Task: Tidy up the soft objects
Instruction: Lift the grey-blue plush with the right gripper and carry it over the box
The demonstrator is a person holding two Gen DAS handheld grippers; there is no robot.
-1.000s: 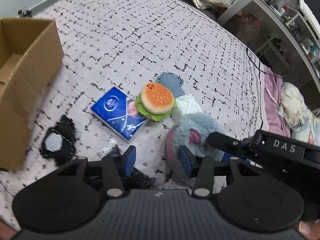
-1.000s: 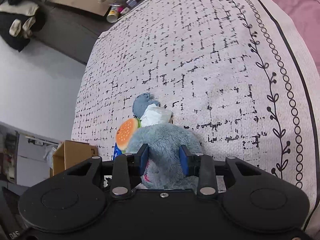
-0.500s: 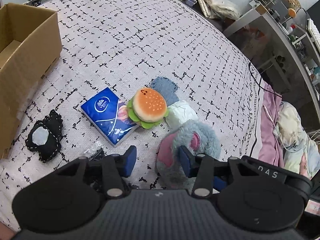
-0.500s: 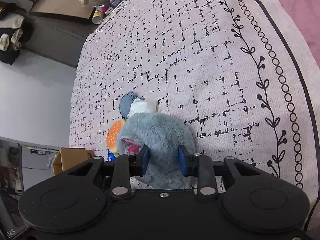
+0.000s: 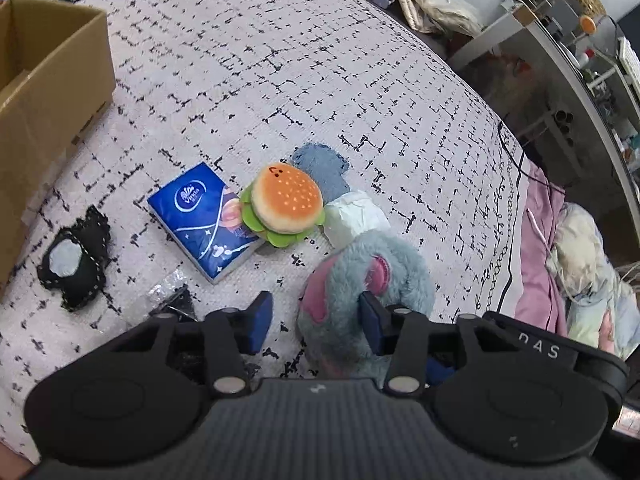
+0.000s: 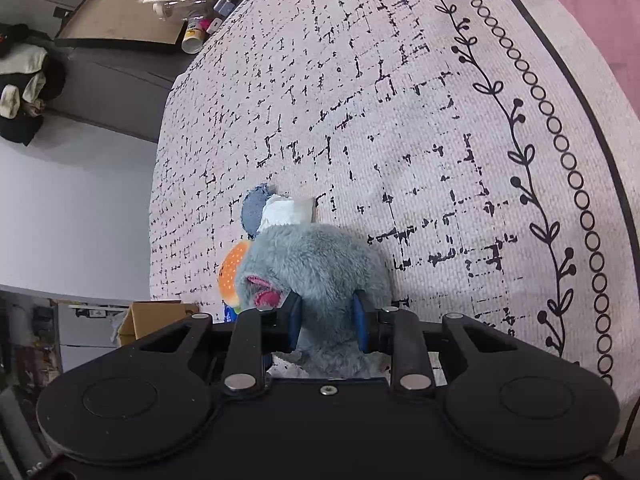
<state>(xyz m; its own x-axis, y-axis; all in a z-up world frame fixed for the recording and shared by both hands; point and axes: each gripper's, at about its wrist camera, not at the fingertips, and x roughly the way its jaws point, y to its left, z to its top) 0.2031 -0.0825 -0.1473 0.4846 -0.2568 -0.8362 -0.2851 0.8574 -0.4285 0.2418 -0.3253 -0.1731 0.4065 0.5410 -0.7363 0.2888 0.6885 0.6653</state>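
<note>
Left wrist view: the left gripper point(image 5: 314, 318) is hovering half-wide and empty over the bedspread point(image 5: 280, 60); the grey plush toy point(image 5: 368, 280), now nearer the lower middle of the frame than a second ago, is brushing only its right pad; the cardboard box point(image 5: 48, 64) is waiting at upper left.

Right wrist view: the right gripper point(image 6: 326, 320) is squeezing the grey plush toy point(image 6: 316, 264) at lower centre, narrower than a second ago; the grip is looking secure enough to lift toward the box.
</note>
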